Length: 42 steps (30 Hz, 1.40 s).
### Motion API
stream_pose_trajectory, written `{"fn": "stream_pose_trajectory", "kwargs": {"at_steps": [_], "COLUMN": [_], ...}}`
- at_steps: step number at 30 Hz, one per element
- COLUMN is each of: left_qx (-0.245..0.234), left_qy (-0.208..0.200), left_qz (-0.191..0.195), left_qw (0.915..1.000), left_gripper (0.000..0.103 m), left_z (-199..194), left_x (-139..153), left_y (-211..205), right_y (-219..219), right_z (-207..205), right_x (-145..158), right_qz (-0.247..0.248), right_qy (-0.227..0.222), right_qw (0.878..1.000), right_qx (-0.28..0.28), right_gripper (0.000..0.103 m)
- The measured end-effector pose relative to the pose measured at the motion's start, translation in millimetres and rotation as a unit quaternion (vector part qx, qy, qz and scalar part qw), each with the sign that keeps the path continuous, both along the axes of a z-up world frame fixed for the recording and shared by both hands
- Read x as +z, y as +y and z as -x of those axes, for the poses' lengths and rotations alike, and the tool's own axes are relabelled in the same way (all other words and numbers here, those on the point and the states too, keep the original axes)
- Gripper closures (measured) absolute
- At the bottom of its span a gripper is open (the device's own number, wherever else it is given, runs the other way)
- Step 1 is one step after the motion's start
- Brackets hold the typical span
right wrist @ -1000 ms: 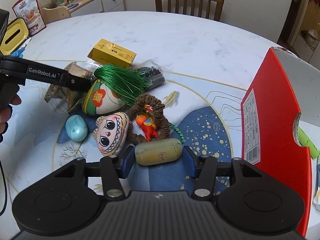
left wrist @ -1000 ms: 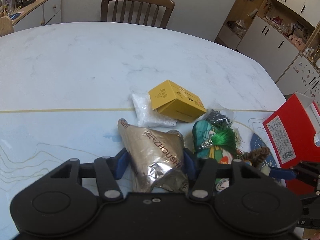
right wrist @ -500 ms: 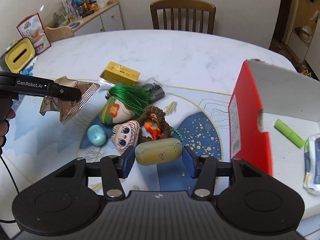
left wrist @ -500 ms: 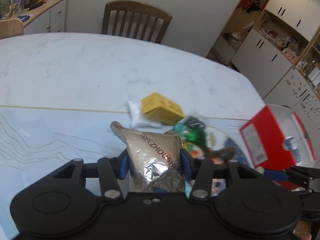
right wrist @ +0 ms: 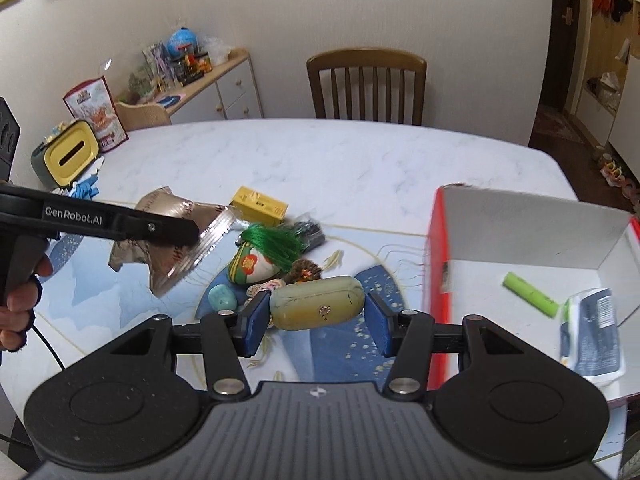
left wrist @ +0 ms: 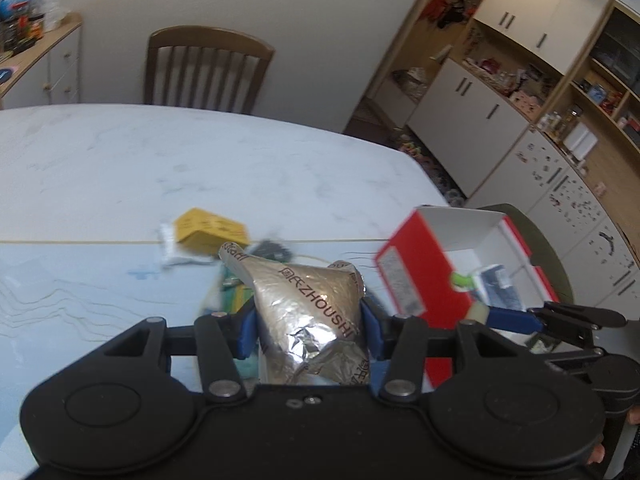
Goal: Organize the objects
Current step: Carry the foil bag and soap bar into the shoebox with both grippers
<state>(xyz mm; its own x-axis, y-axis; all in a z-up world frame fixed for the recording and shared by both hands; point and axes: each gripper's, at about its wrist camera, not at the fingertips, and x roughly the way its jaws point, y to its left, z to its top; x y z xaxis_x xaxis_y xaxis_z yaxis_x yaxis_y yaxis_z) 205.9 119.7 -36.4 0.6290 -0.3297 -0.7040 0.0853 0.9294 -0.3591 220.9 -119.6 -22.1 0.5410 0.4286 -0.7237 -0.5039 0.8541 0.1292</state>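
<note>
White marble-look tabletop (right wrist: 340, 160) spreads out ahead of both your claws, with a pale blue printed mat (left wrist: 80, 276) laid over its near part. Beyond the far edge stands a wooden chair (right wrist: 366, 84) against a plain wall, a low sideboard (right wrist: 212, 84) cluttered with small things sits off to the left, and tall cabinets with open shelves (left wrist: 520, 60) fill the room to the right of your left claw.

Your left gripper (left wrist: 306, 320) is clenched on a crinkled silver-gold foil packet (left wrist: 310, 312) with brown lettering, held clear above the mat; from the right wrist view the same foil packet (right wrist: 176, 236) hangs up and to the left of your right claw.

Your right gripper (right wrist: 316, 316) grips a smooth, rounded olive-green case (right wrist: 318, 308) by its two ends, a tiny flower mark on its front, lifted above the mat.

Ahead of the right claw and below it lie a yellow carton (right wrist: 260, 210), a green-tasselled pouch (right wrist: 264, 256), a turquoise egg-shaped stone (right wrist: 222, 298) and a brown woven trinket (right wrist: 304, 270), bunched together. To the right of that claw stands an open red box (right wrist: 436, 248) with a white inside, holding a lime-green tube (right wrist: 530, 288) and a white packet (right wrist: 594, 332) lying near each other.
</note>
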Motion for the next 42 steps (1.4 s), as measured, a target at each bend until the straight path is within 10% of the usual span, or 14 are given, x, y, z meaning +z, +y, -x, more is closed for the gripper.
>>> {"fn": "stream_pose_trajectory", "kwargs": {"at_steps": [22, 42], "left_qx": [-0.084, -0.081], "left_qy": [-0.015, 0.068], "left_qz": [-0.019, -0.065], "left_qw": [0.9962, 0.9922], "left_gripper": [0.053, 0.055], "left_z": [-40.3, -110.0], "left_x": [10.2, -60.4], "left_y": [-184.2, -269.9], "right_y": [-133.0, -176.5], "right_z": [-39.6, -98.3], "right_x": [-5.7, -85.7], "right_qz": [0.023, 0.098], "right_qy": [-0.009, 0.053], "right_qw": [0.999, 0.994], "right_qx": [-0.028, -0.01], "right_gripper": [0.052, 0.052]}}
